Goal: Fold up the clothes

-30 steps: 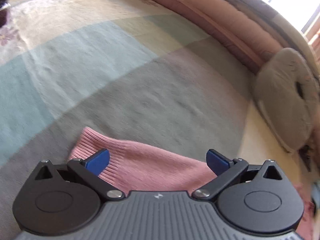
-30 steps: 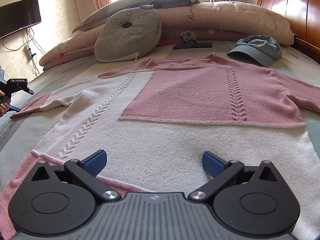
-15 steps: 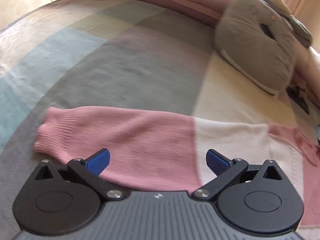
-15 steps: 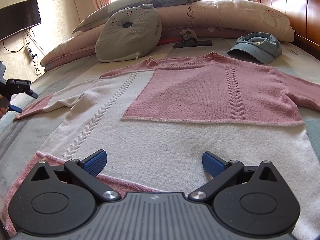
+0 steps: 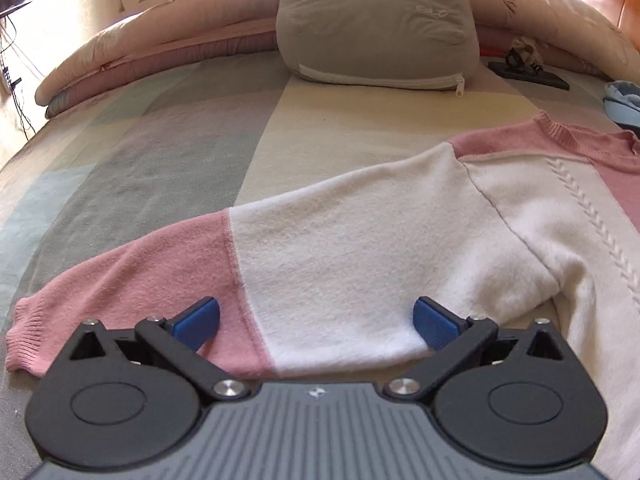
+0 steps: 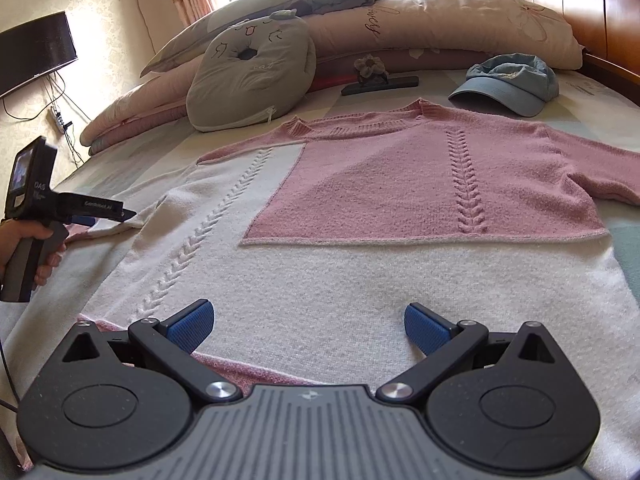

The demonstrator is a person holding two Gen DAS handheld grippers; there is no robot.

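Pink-and-white sweater (image 6: 360,216) spread flat on a striped bed (image 5: 160,152), centre frame. Grey cushion (image 6: 252,80), blue cap (image 6: 508,84) behind; dark screen (image 6: 36,52) upper left. Left gripper (image 5: 316,324) and right gripper (image 6: 308,324) both spread wide, grasping nothing.

Pink-and-white knit sweater (image 6: 360,240) spread flat, front up, across frame centre on checked bedspread; neckline toward top, white cable-stitched body low, pink-cuffed sleeve (image 5: 280,272) stretched toward lower left in left-wrist view
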